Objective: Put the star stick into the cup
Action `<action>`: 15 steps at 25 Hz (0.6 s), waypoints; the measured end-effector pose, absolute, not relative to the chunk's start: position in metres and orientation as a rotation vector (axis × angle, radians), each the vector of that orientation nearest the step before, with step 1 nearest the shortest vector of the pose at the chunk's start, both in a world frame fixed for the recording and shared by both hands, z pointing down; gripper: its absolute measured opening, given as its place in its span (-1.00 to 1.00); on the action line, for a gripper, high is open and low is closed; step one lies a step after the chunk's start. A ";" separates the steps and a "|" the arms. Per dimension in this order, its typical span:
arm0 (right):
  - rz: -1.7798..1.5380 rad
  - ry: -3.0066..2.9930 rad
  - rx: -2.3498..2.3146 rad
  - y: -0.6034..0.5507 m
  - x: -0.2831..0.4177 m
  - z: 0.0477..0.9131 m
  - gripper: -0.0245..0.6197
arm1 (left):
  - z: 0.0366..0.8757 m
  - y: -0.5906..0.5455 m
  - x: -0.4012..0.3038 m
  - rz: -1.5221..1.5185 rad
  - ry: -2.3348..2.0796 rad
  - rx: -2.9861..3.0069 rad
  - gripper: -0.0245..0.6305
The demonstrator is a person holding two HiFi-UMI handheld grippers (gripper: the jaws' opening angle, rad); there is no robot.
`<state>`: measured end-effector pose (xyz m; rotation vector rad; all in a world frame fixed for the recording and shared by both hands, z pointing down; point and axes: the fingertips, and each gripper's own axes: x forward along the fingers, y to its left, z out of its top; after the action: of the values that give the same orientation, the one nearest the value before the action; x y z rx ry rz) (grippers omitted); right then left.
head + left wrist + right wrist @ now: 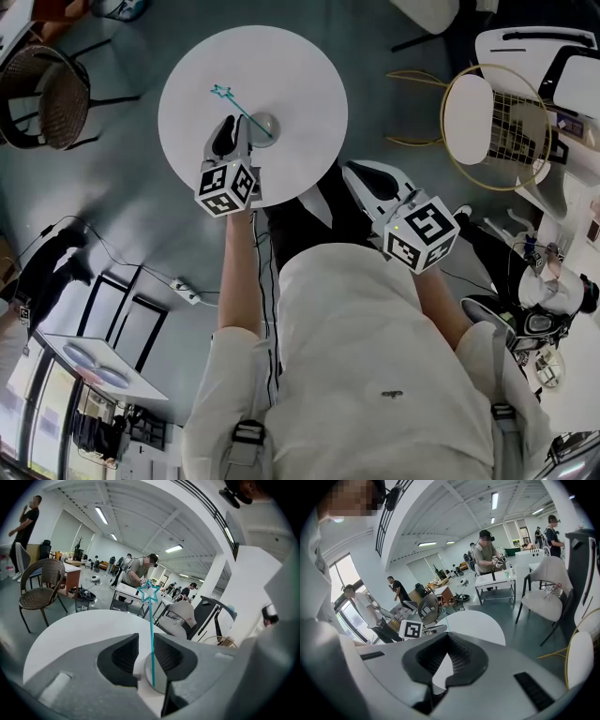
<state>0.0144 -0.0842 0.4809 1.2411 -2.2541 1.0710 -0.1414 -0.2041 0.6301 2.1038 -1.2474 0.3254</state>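
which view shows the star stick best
Left gripper view: the star stick stands full length between the left gripper's open jaws, foot in the cup. Head view shows it tiny; right gripper view barely.

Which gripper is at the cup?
The left gripper, jaws apart right by the cup that holds the star stick on the table. The right gripper hangs beyond the table's edge, jaws together.
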 end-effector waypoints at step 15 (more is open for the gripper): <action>0.987 -2.378 1.247 -0.094 0.025 0.447 -0.90 | 0.567 -0.185 -0.138 0.305 -1.319 2.144 -0.67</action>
<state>0.0252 -0.0942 0.4467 1.2469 -2.3782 0.9875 -0.1377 -0.1847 0.5670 2.1442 -1.3186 0.3050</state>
